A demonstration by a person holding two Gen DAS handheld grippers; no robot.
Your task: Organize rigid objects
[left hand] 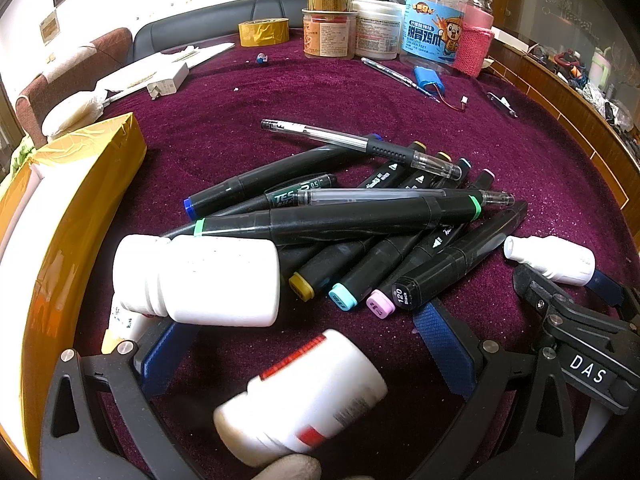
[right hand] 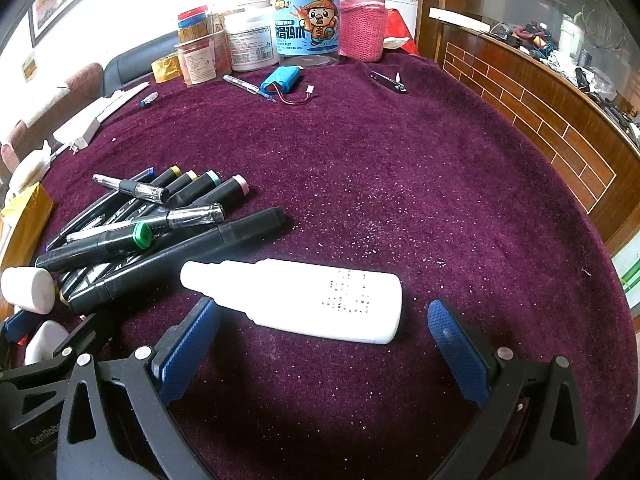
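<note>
A pile of black markers and clear pens [left hand: 360,216] lies mid-table on the purple cloth. A white pill bottle [left hand: 200,280] lies on its side against the pile's left end. My left gripper [left hand: 304,352] is open. A blurred white bottle with red label [left hand: 304,396] sits loose between its blue pads, touching neither. My right gripper [right hand: 324,344] is open too, with a slim white dropper bottle [right hand: 304,300] lying across the cloth just ahead of its fingertips, cap toward the marker pile [right hand: 160,224]. That slim bottle [left hand: 552,260] also shows by the right gripper in the left wrist view.
A gold-taped box [left hand: 72,220] stands along the left. Jars, a pink-sleeved flask [right hand: 364,20] and a tape roll [left hand: 264,32] line the back. A blue battery pack [right hand: 280,80], a pen and a nail clipper [right hand: 388,78] lie behind. A wooden rail [right hand: 540,120] borders the right.
</note>
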